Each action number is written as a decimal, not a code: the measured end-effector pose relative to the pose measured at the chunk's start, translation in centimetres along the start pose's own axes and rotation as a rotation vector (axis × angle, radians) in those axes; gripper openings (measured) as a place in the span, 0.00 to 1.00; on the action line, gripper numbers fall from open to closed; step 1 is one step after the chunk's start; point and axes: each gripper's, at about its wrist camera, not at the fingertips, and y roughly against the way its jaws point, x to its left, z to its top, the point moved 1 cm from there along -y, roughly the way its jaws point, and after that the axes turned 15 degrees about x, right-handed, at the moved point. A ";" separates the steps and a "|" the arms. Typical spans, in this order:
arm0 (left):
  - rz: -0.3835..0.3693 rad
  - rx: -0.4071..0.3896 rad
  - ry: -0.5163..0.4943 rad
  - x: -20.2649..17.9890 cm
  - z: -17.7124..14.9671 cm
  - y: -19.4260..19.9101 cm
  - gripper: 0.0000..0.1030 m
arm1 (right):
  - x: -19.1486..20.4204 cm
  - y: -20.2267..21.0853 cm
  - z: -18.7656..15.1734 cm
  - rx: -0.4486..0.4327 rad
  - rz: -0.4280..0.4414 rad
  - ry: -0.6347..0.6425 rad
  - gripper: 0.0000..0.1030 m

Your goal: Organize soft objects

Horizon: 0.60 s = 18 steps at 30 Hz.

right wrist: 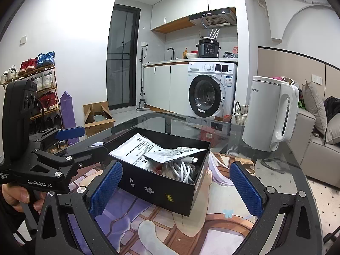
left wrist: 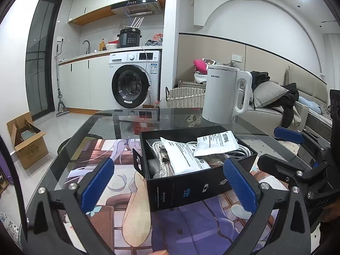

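Here, black box (left wrist: 191, 170) long axis running away rightward, both grippers' jaws spread wide, empty.

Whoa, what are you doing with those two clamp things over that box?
A person holds two handheld grippers, both open and empty, on either side of a black box on the glass table. The left gripper and right gripper hover near it. Inside lie white packets and a coiled white cable.

Packets (left wrist: 187, 157) and cable (right wrist: 183, 169) in box (left wrist: 191, 189); kettle (left wrist: 225, 93) behind box on table (left wrist: 102, 123).
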 end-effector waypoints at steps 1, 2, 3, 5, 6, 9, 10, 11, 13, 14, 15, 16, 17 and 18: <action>-0.001 0.001 -0.001 0.0 0.0 0.0 1.00 | 0.0 0.1 -0.1 0.000 0.001 -0.001 0.99; 0.000 0.000 -0.001 0.0 0.0 0.0 1.00 | -0.1 0.1 -0.1 -0.001 0.001 -0.003 0.99; 0.001 -0.002 -0.002 0.0 0.0 0.0 1.00 | -0.1 0.2 -0.1 -0.002 0.001 -0.005 0.99; 0.001 -0.002 -0.007 0.0 0.1 0.0 1.00 | -0.1 0.2 -0.1 -0.002 0.001 -0.005 0.99; 0.003 -0.002 -0.008 0.0 0.1 0.1 1.00 | -0.1 0.2 -0.1 -0.002 0.001 -0.004 0.99; 0.004 -0.004 -0.010 -0.1 0.1 0.1 1.00 | -0.1 0.2 -0.1 -0.003 0.001 -0.004 0.99; 0.004 -0.003 -0.009 -0.1 0.1 0.0 1.00 | -0.1 0.2 -0.1 -0.002 0.001 -0.005 0.99; 0.003 -0.003 -0.008 -0.1 0.1 0.0 1.00 | -0.2 0.2 -0.1 -0.002 0.001 -0.005 1.00; 0.003 -0.003 -0.007 -0.1 0.1 0.0 1.00 | -0.1 0.2 -0.1 -0.002 0.001 -0.004 1.00; 0.003 -0.002 -0.008 -0.1 0.1 0.0 1.00 | -0.1 0.2 -0.1 -0.002 0.001 -0.004 0.99; 0.003 -0.002 -0.008 -0.1 0.1 0.0 1.00 | -0.1 0.2 -0.1 -0.003 0.001 -0.005 0.99; 0.003 -0.003 -0.008 -0.1 0.1 0.1 1.00 | -0.1 0.2 -0.1 -0.002 0.001 -0.004 0.99; 0.003 -0.003 -0.009 -0.1 0.1 0.0 1.00 | -0.1 0.2 -0.1 -0.002 0.001 -0.004 0.99; 0.003 -0.003 -0.009 -0.1 0.1 0.0 1.00 | -0.2 0.2 -0.1 -0.002 0.001 -0.004 0.99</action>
